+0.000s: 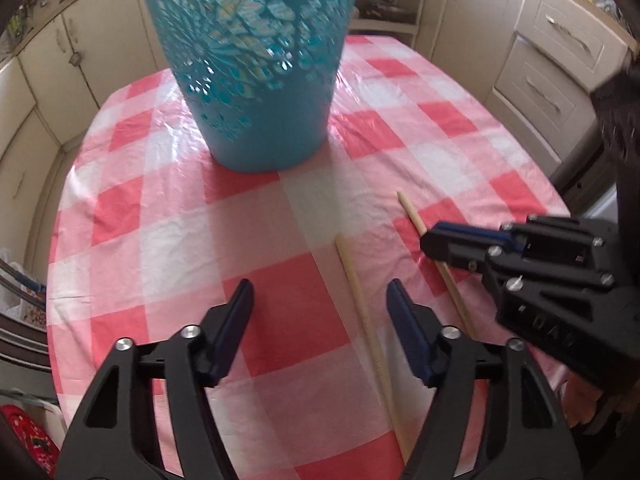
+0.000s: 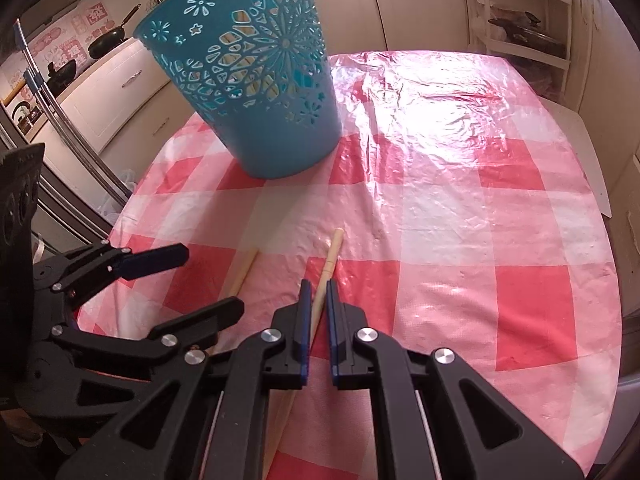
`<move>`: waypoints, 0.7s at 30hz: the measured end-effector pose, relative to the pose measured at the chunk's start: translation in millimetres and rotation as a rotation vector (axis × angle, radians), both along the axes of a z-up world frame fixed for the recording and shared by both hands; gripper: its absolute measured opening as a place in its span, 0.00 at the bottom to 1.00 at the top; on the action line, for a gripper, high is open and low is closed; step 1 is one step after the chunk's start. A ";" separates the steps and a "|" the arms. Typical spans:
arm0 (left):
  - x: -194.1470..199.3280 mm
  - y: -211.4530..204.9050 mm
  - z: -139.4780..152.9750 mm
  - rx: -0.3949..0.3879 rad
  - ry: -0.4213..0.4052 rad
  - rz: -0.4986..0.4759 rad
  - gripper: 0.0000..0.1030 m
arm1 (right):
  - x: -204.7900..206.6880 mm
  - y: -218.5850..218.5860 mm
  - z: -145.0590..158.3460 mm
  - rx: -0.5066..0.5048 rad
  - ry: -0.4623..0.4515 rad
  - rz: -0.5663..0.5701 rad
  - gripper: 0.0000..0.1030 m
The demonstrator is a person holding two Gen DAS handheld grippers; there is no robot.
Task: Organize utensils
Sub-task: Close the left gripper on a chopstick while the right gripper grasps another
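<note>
At the bottom of the right wrist view we saw the right gripper (image 2: 318, 286) clamped on one wooden chopstick (image 2: 333, 248), whose tip pointed up-frame. In the left wrist view the left gripper (image 1: 320, 296) stood apart with nothing between its fingers, a second chopstick (image 1: 362, 304) lying on the checked counter (image 1: 160, 240) just inside its right finger. Farther up the frame, the blue perforated basket (image 1: 256, 80) stood upright on the counter.

left gripper (image 1: 320, 300): jaws apart above bench | two chopsticks (image 1: 362, 304) flat | right gripper (image 1: 430, 244) on the far one | blue basket (image 1: 256, 80) upright
</note>
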State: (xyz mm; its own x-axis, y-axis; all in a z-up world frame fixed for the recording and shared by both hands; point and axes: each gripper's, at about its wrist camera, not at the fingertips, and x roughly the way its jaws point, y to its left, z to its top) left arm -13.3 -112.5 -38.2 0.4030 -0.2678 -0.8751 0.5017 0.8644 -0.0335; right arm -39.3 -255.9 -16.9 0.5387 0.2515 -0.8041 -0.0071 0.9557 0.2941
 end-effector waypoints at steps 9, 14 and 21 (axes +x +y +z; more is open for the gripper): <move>16.8 17.8 3.3 0.033 -0.035 0.029 0.05 | 1.1 2.2 -0.3 0.007 -0.007 0.005 0.08; 26.4 33.6 2.7 -0.024 0.011 0.027 0.05 | 7.2 8.2 0.4 -0.011 -0.017 0.008 0.10; 25.0 28.3 0.7 0.032 -0.034 0.018 0.22 | 10.1 19.1 0.3 -0.042 -0.033 0.041 0.10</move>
